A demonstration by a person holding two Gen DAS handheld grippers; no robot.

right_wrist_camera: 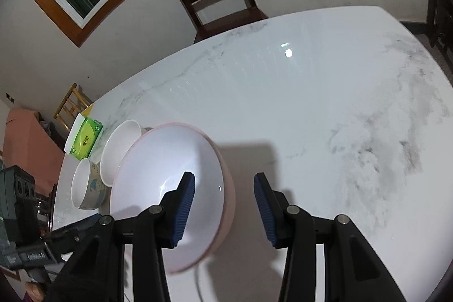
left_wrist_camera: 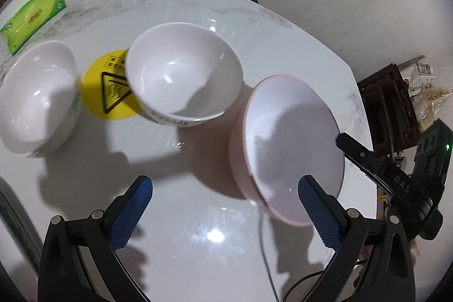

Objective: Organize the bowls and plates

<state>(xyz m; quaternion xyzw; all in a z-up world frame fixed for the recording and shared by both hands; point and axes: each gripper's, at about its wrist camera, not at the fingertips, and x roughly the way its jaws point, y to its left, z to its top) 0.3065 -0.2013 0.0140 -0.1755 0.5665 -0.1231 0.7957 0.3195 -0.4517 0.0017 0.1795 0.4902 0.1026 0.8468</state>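
Both the left gripper [left_wrist_camera: 225,212] and the right gripper [right_wrist_camera: 224,210] have black plastic arms with silver screws, and jaws faced with blue ridged pads.

You are looking at a white marble-patterned table [left_wrist_camera: 198,231]. A pink bowl [left_wrist_camera: 291,143] is sitting nearest you, a white bowl [left_wrist_camera: 181,75] beyond it is partly covering a yellow warning sticker [left_wrist_camera: 109,87], another white bowl [left_wrist_camera: 36,98] is resting farther left, and a green tissue box [left_wrist_camera: 32,16] is lying near the far edge.

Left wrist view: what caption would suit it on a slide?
Open left gripper above a marble table with a pink bowl and two white bowls.
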